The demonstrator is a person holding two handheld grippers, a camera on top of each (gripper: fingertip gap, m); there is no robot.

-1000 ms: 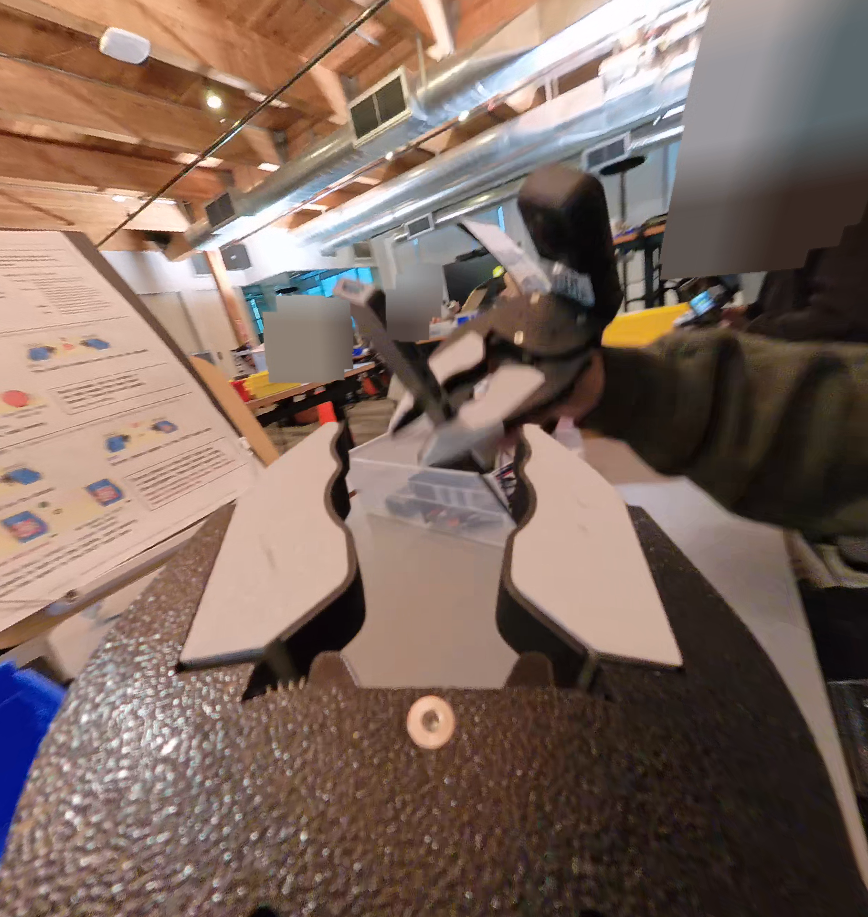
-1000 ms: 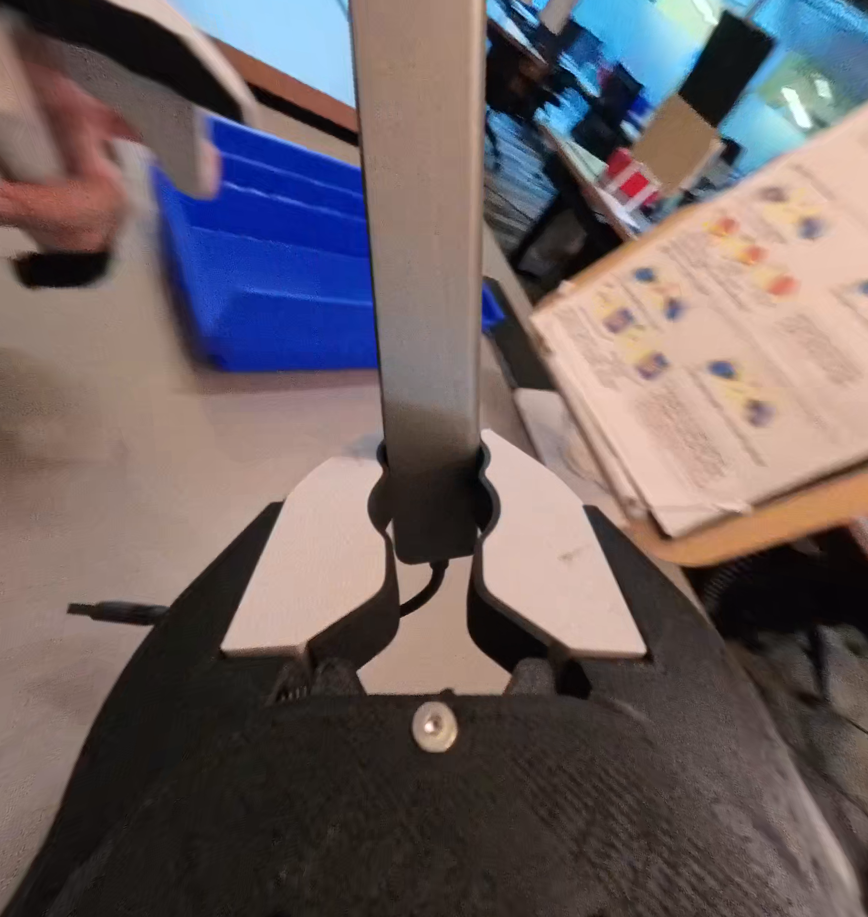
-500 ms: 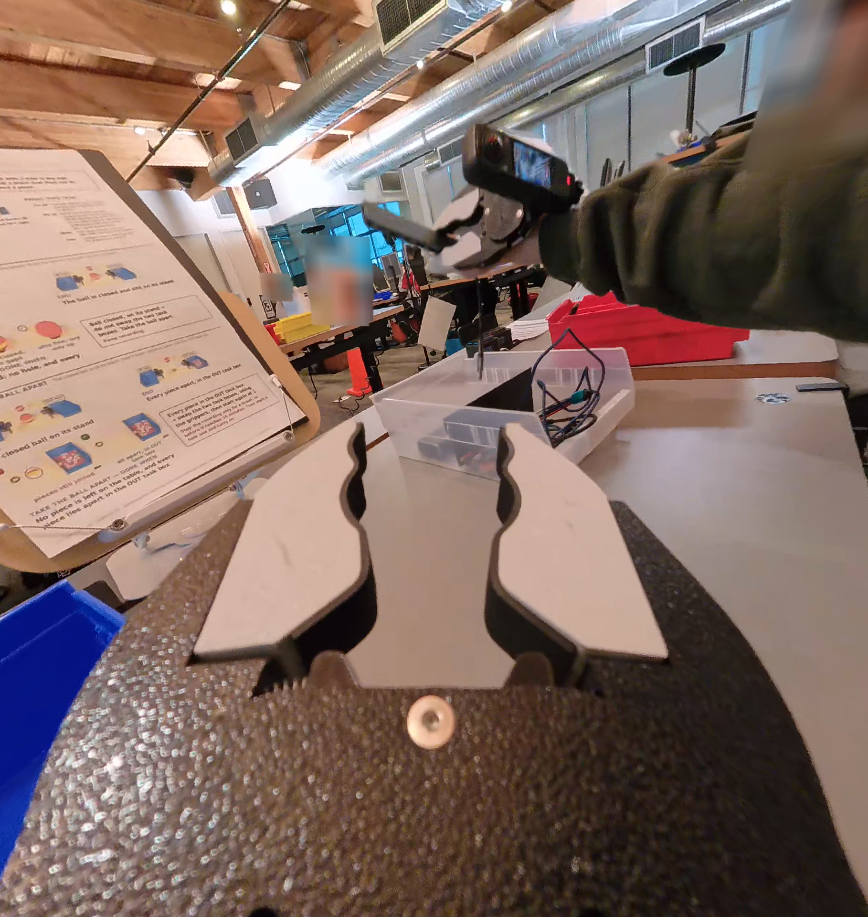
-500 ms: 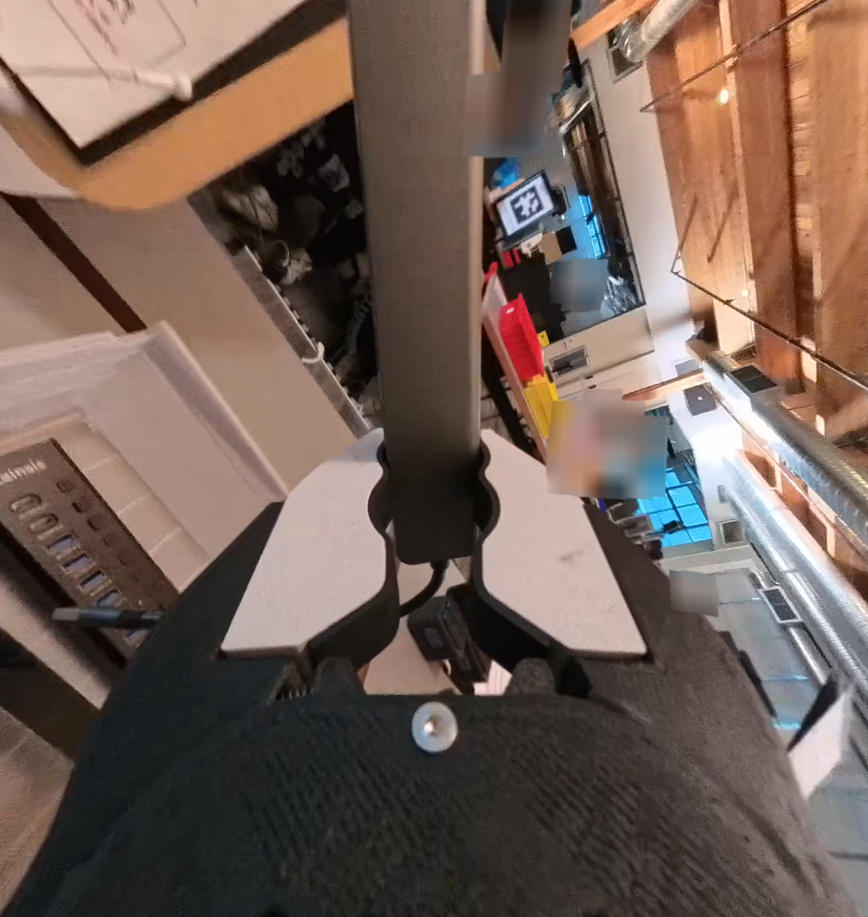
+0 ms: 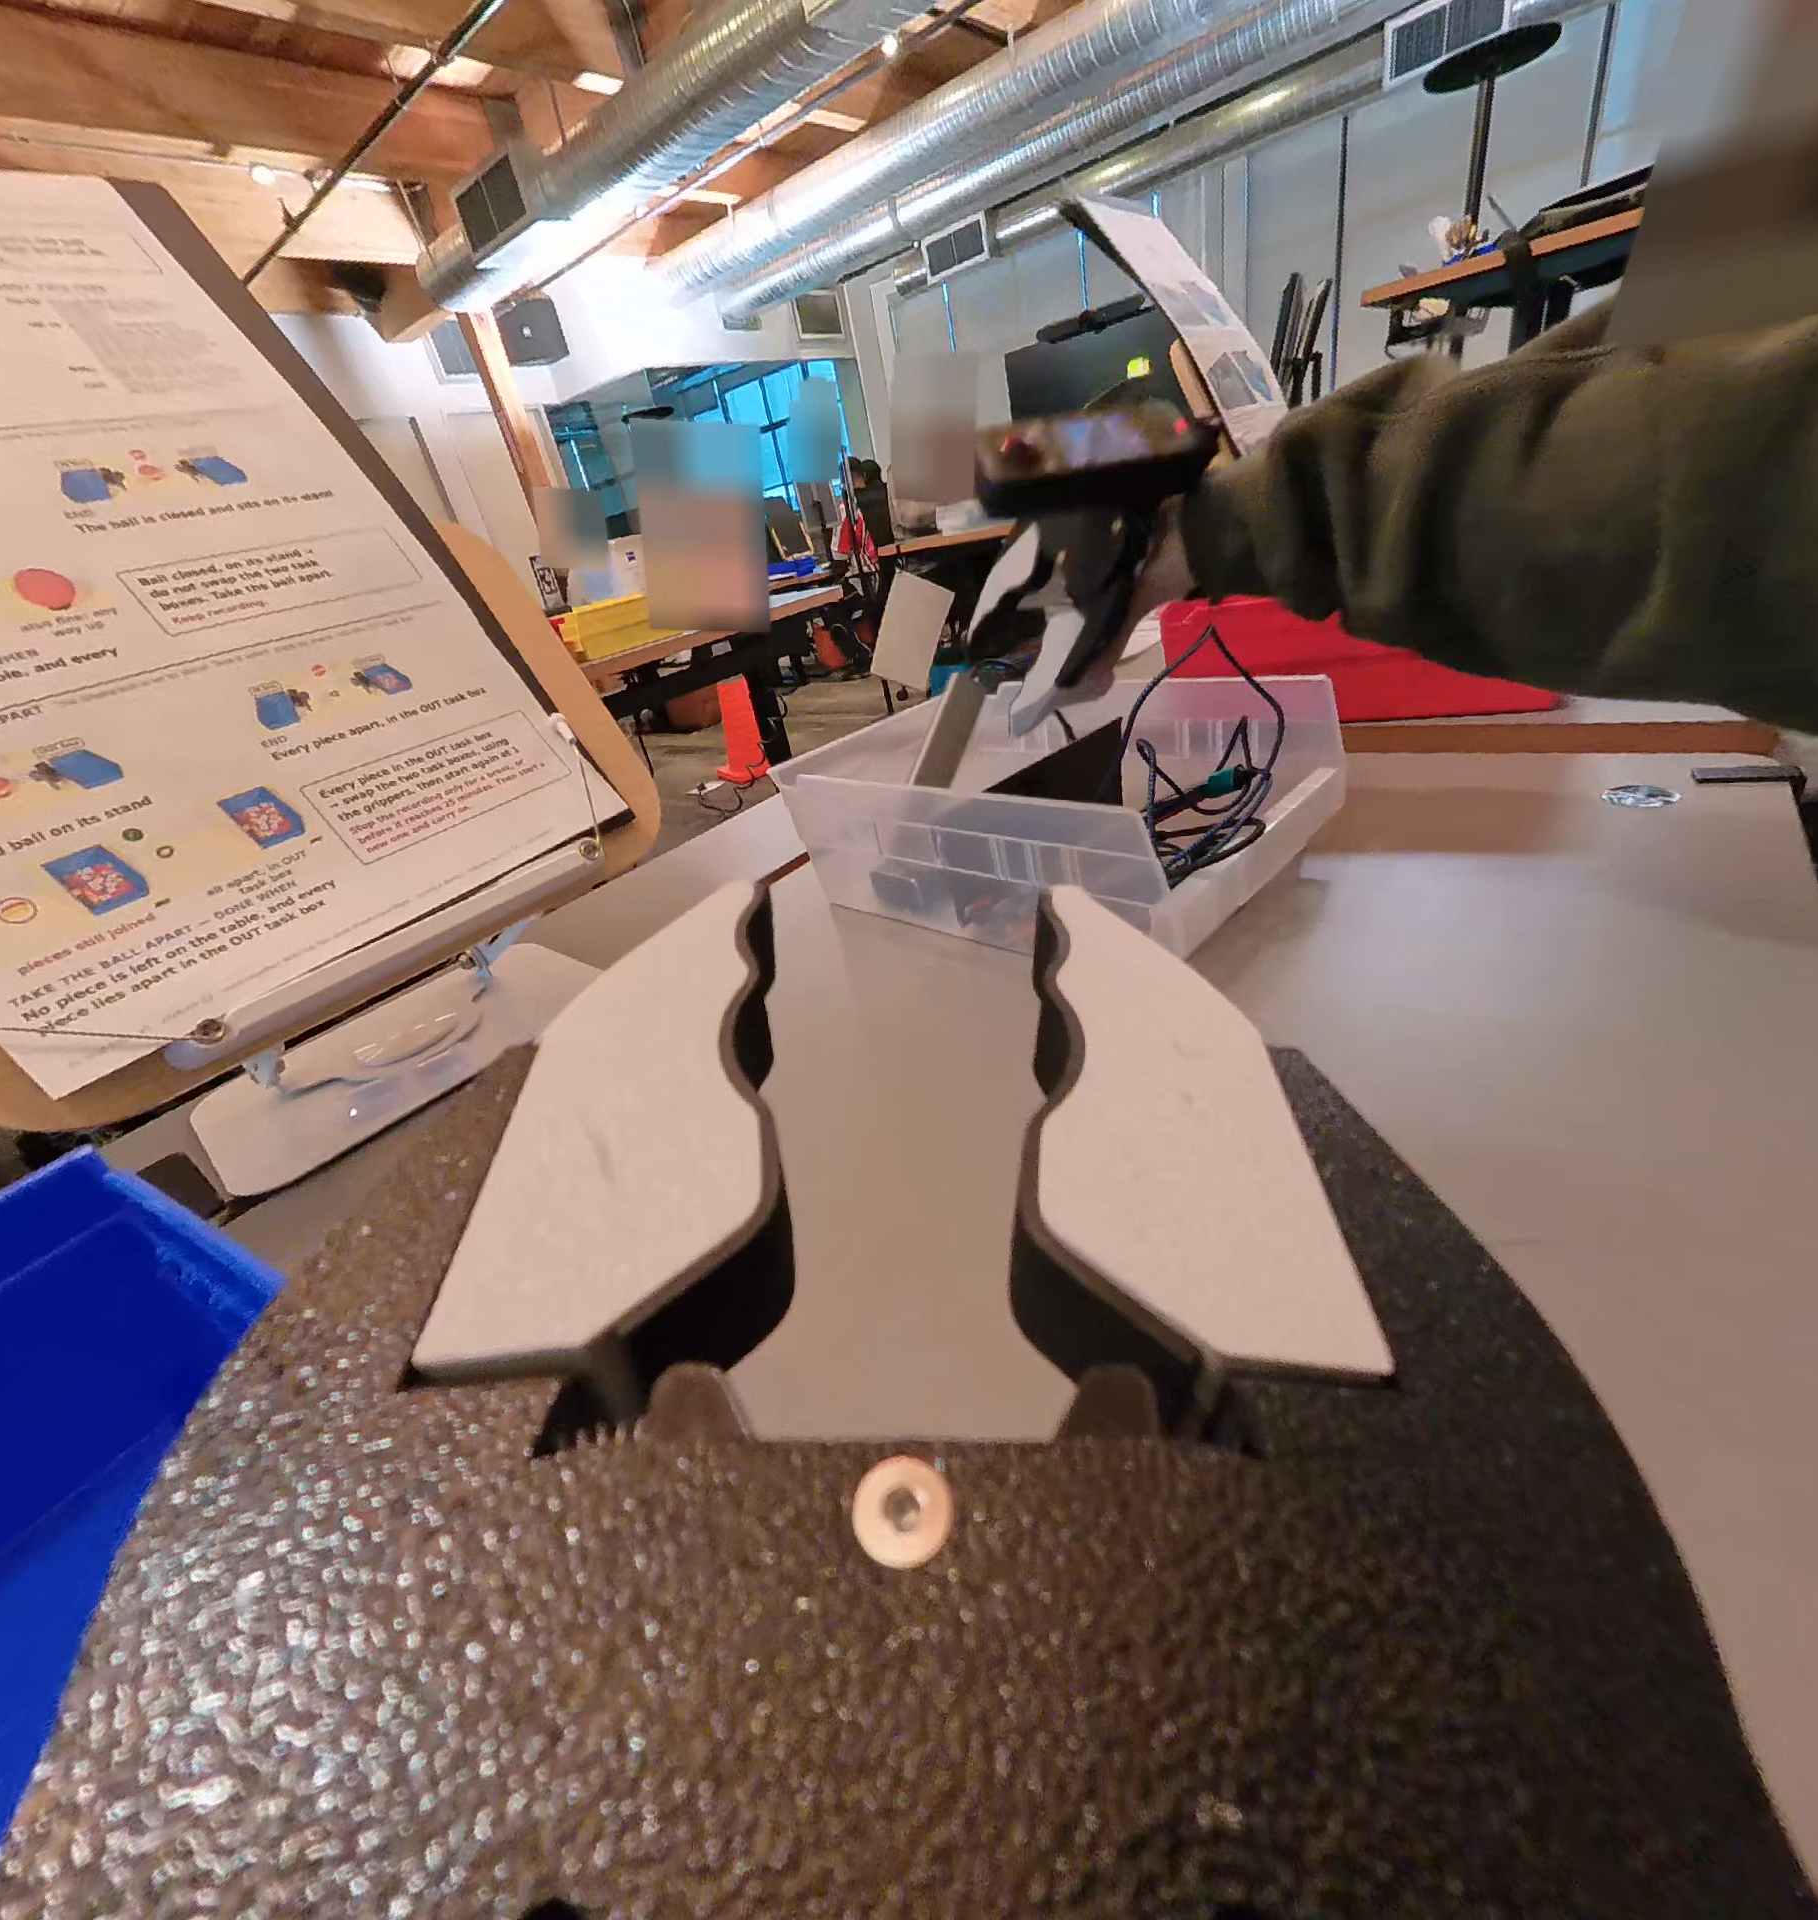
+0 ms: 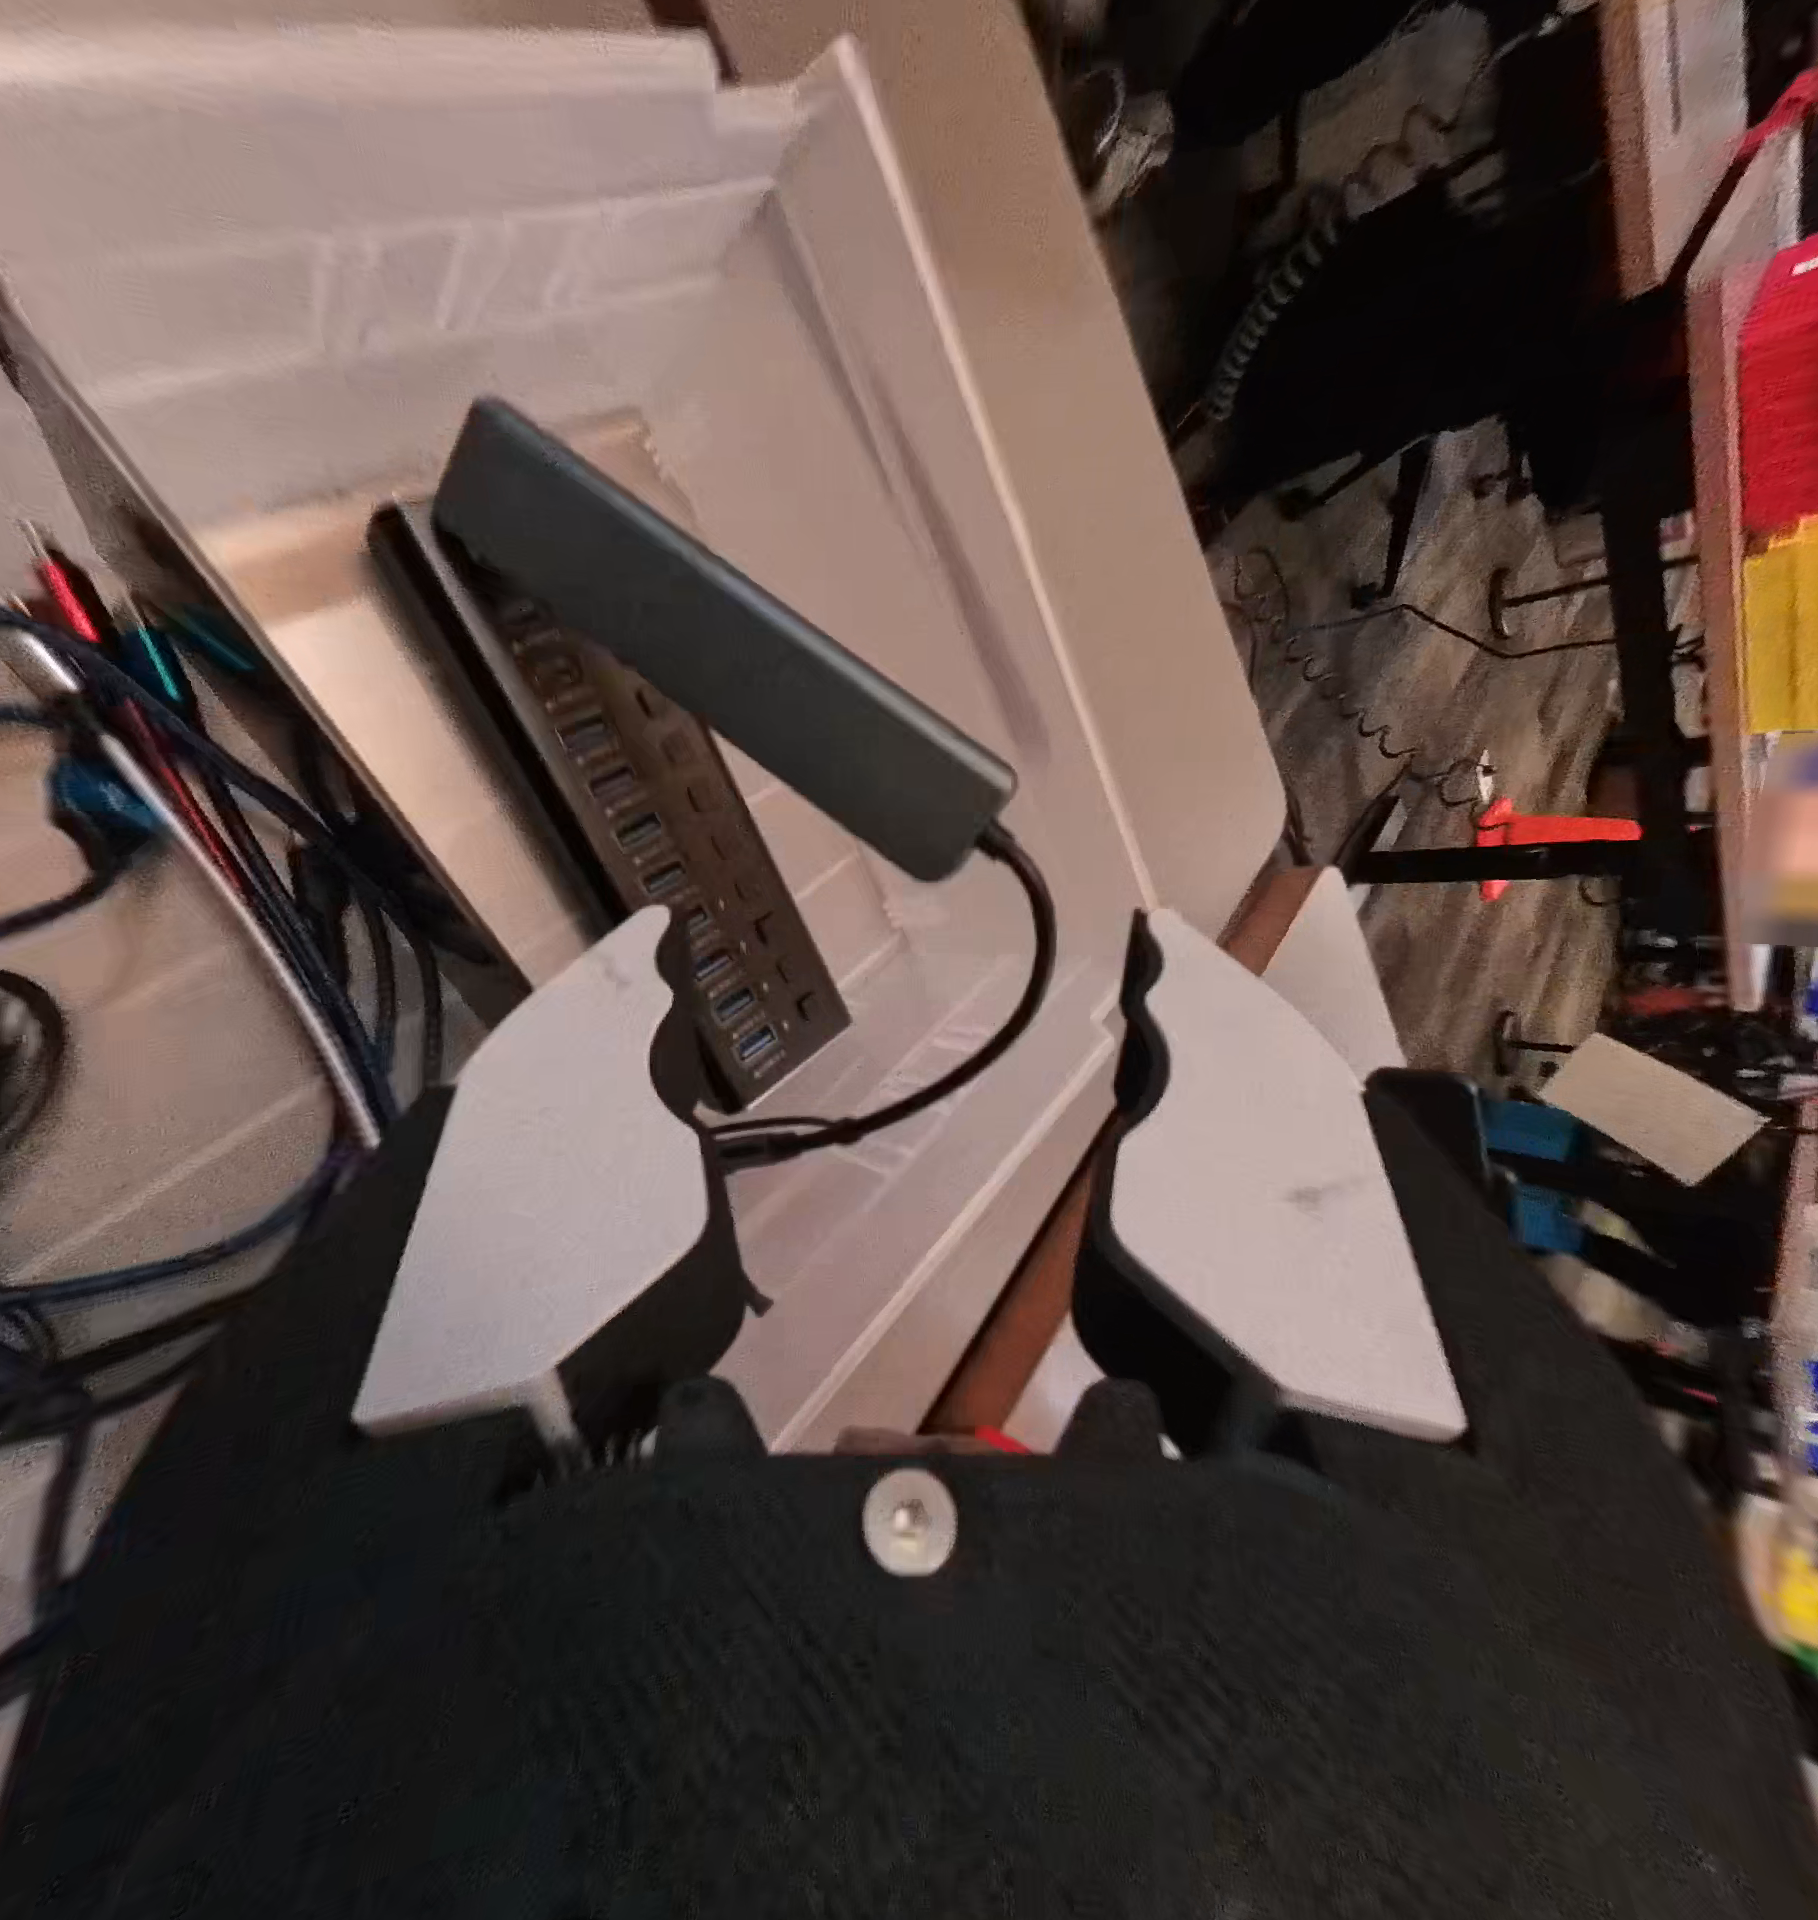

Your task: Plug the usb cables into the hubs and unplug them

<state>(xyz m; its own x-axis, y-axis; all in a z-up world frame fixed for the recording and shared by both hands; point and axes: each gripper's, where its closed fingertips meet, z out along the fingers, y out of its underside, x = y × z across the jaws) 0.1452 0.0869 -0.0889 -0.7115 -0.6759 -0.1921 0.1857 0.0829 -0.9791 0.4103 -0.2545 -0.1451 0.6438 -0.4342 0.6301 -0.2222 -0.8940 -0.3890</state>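
Observation:
My left gripper is open and empty, low over the table, pointing at a clear plastic bin. My right gripper is open wide over that bin and holds nothing. A slim grey hub with its black cable is free of the pads and lies tilted over a black multi-port hub in the bin. In the left wrist view the right gripper hovers above the bin, and the grey hub leans inside it. Loose USB cables fill the bin's other side.
A clipboard with an instruction sheet stands at the left on a stand. A blue bin is at the near left and a red bin lies beyond the clear one. A sleeve reaches in from the right over the table. Spacing between my two grippers at the tips: around 45 cm. The black multi-port hub sits 8 cm or so from the ends of my right fingers.
My right gripper swung over the clear bin, opened and let go of the grey hub, which now lies in the bin. My left jaws narrowed a little and stayed empty.

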